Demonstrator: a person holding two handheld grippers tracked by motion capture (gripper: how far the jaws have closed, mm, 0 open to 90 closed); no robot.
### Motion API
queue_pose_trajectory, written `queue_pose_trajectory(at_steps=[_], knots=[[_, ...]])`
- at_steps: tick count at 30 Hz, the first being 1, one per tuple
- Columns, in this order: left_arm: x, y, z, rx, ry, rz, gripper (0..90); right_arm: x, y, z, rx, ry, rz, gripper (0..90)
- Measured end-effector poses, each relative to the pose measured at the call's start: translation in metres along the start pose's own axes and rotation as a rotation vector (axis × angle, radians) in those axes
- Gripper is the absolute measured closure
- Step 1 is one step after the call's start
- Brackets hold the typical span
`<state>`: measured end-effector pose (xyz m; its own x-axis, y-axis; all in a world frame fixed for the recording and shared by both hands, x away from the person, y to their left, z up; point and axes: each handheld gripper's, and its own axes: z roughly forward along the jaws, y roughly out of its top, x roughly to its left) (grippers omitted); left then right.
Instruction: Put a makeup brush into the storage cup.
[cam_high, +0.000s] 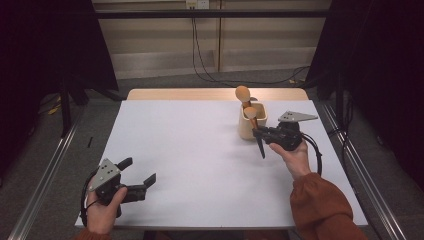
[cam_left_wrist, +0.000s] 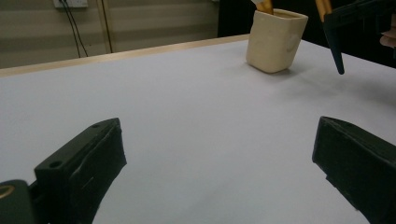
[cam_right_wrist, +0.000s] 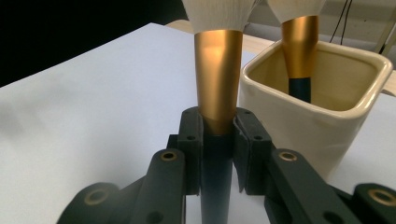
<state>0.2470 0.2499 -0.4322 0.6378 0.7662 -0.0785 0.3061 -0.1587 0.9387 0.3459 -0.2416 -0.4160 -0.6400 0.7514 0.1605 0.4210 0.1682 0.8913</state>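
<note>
A makeup brush (cam_right_wrist: 218, 74) with a gold ferrule, a dark handle and a pale head stands nearly upright in my right gripper (cam_right_wrist: 217, 140), which is shut on it just below the ferrule. It hangs right beside a cream square cup (cam_right_wrist: 303, 126) that holds a second brush (cam_right_wrist: 299, 51). From above, the right gripper (cam_high: 257, 134) sits at the cup (cam_high: 245, 131) on the table's far right, with the held brush's handle (cam_high: 261, 149) pointing down toward the table. My left gripper (cam_high: 139, 171) rests open at the near left, with nothing between its fingers (cam_left_wrist: 84, 168).
The white table top (cam_high: 190, 150) has a wooden strip along its far edge. In the left gripper view the cup (cam_left_wrist: 275, 42) and the held brush's handle tip (cam_left_wrist: 335, 51) are far off. Metal rails run along both sides of the table, and cables hang at the back wall.
</note>
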Motion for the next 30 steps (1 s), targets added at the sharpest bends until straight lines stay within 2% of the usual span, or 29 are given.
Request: queue_pose_trajectory(at_steps=[11, 30], knots=[[0.001, 0.0, -0.001, -0.004, 0.001, -0.003, 2.2, 0.0, 0.005, -0.009, -0.096, 0.005, 0.009, 75.3], [0.001, -0.001, -0.002, -0.008, 0.007, -0.009, 2.3, -0.002, 0.028, -0.018, -0.168, -0.018, -0.01, 75.2]])
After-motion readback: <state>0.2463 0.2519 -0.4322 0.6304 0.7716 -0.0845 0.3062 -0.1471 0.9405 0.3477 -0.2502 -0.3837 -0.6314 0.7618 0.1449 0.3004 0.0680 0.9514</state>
